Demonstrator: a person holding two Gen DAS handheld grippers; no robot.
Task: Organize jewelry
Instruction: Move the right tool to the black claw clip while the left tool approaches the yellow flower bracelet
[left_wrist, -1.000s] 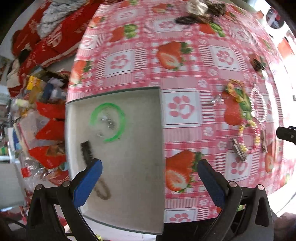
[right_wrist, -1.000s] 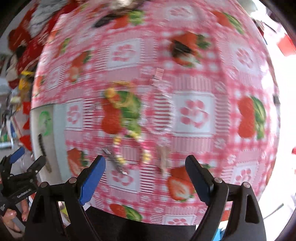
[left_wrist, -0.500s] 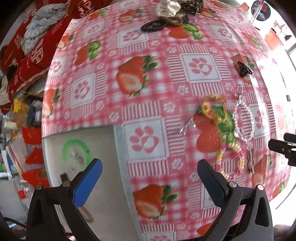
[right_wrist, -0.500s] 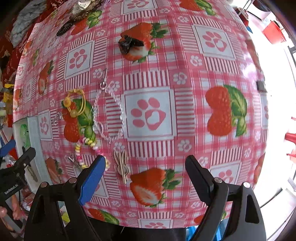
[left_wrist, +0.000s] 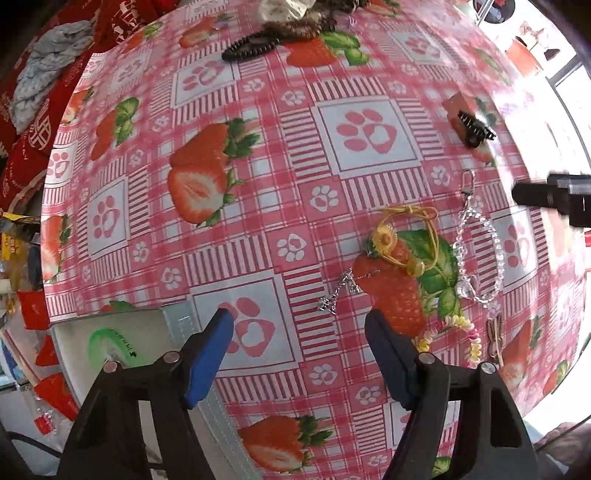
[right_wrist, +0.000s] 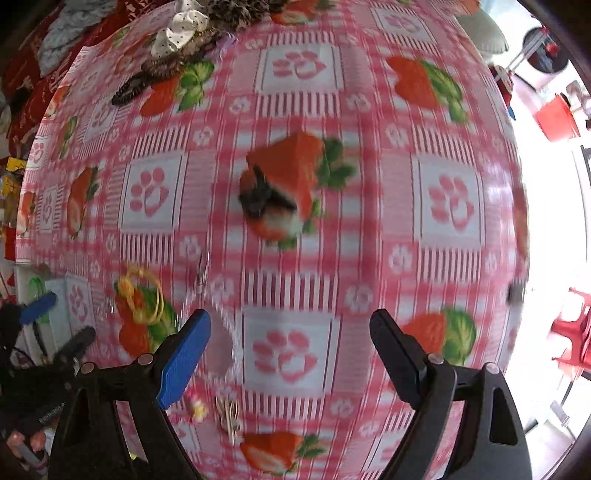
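Note:
In the left wrist view my left gripper is open and empty above the strawberry tablecloth, just right of the grey tray that holds a green bangle. A small silver chain, a yellow flower cord, a clear bead bracelet, a pastel bead strand and a black claw clip lie ahead and right. In the right wrist view my right gripper is open and empty, with the black claw clip ahead and a tan hairpin below it.
Scrunchies and a black coil hair tie lie at the table's far edge. Red bags and clutter sit off the left side. The table's right edge borders a bright floor. My right gripper's finger shows at the right in the left wrist view.
Both grippers moved forward over the table. The tray slid to the lower left of the left view and the left jaws narrowed. The claw clip came to the centre of the right view.

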